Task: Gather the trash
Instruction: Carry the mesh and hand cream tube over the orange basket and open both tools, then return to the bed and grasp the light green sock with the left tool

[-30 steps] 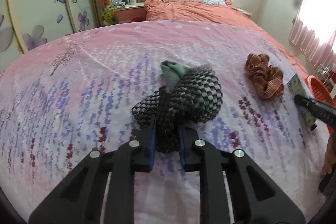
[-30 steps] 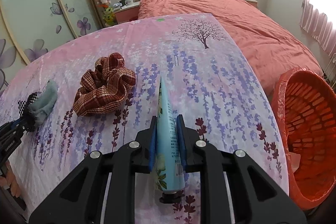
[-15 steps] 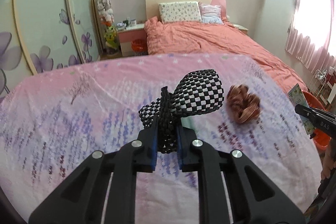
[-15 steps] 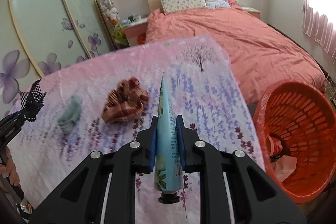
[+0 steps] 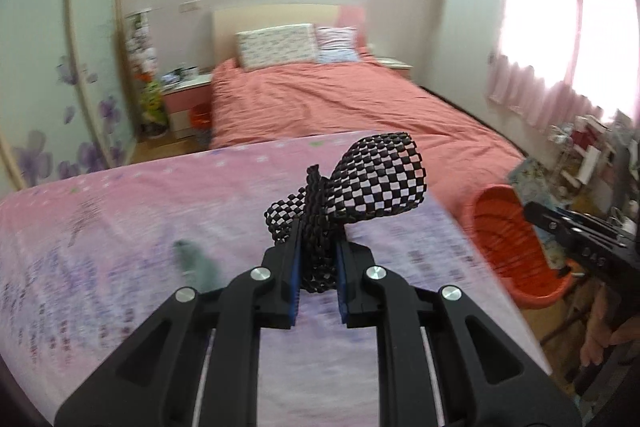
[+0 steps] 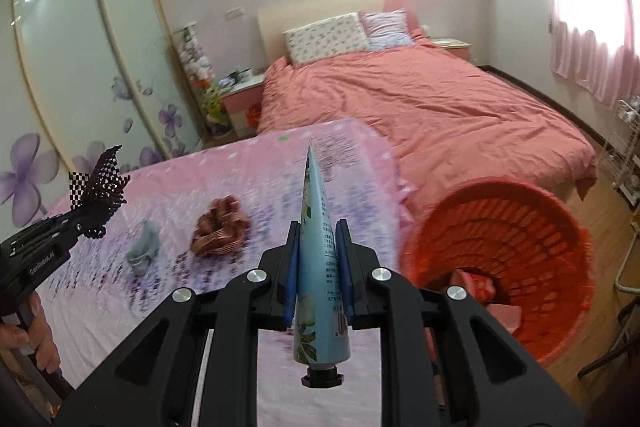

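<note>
The checkered hair band (image 5: 360,187) is hanging in the air above the pink flowered surface (image 5: 120,211), pinched at its knotted middle by the left tool (image 5: 317,259), whose jaws are closing tightly on the fabric. The blue tube (image 6: 318,247) is being held the same way by the right tool (image 6: 319,267), cap toward the camera and crimped end pointing away, raised just beside the orange basket (image 6: 552,227) that is standing on the floor at the surface's right edge. Judging by this, the task is sitting somewhere in the middle: the basket is already holding a few pink and red scraps, two pieces are lifted and traveling toward it, and neither is dropped in yet. A brown plaid scrunchie (image 6: 220,231) and a small grey-green scrap (image 6: 142,251) are lying on the surface, apart from each other, waiting for a later trip. Compared with a second ago, the hair band is no longer resting on the surface over the grey-green scrap, both tools are riding higher, and the basket is showing much more of its inside in the right wrist view.
</note>
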Demonstrator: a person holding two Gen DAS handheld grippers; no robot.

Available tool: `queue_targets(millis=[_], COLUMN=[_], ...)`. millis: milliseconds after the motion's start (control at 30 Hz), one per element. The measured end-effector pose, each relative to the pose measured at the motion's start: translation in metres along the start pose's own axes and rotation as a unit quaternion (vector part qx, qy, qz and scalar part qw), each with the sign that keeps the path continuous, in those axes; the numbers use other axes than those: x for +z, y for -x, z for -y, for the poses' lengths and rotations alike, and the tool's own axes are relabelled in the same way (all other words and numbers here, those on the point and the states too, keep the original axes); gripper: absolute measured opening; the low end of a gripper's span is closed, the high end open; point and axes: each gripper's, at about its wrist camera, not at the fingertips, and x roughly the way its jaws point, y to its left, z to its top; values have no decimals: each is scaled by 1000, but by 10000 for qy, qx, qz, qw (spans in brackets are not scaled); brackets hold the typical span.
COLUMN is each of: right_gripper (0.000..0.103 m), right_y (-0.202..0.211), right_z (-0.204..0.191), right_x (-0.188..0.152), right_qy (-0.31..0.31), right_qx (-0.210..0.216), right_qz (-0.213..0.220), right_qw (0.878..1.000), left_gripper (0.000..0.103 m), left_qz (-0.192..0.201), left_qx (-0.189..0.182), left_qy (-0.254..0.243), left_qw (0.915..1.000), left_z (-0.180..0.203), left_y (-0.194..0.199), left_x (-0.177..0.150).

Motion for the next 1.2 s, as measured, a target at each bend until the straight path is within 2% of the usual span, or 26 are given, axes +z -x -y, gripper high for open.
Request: queue_targets(millis=[200,367,500,600,633,667,700,767,833,967,1067,1200], right_gripper=[18,18,18,19,19,28,40,45,46,59,72,90], right_y=[7,3,-6,-22,-26,-30,-35,-40,-39,-32,-28,-26], right_z=[59,106,138,160,164,168,172,178,178,167,150,113], right_x=[3,3,2,2,1,1,0,-6,-12,-21,-23,-26], right_qy=[-386,-770,-1047,-1237,-1274,-1314,-1371,-1457,-1484,-1227,-884,-384], right_qx=[-345,-514,-539,-556,-588,-630,-679,-764,-827,-1055,-1218,-1268], right_qz=[104,130,102,-21,-50,-111,-173,-206,-218,-195,-96,58], right_qw=[9986,9956,9930,9908,9901,9893,9881,9862,9852,9866,9886,9912], left_gripper=[15,15,16,27,38,46,48,51,53,59,69,81], left_qz=[-53,-275,-464,-620,-694,-759,-811,-916,-947,-862,-703,-493], left_qx=[-667,-1298,-1587,-1651,-1641,-1596,-1540,-1436,-1367,-1058,-665,47], left_qy=[-331,-589,-797,-885,-917,-947,-978,-1006,-987,-978,-924,-682], left_qw=[9972,9894,9830,9803,9797,9797,9799,9802,9811,9858,9910,9964], left_z=[80,148,192,218,224,229,231,230,221,191,156,88], left_y=[-25,-60,-89,-112,-120,-129,-138,-147,-151,-142,-125,-101], left_x=[9,10,7,3,2,-1,-3,-8,-12,-20,-25,-33])
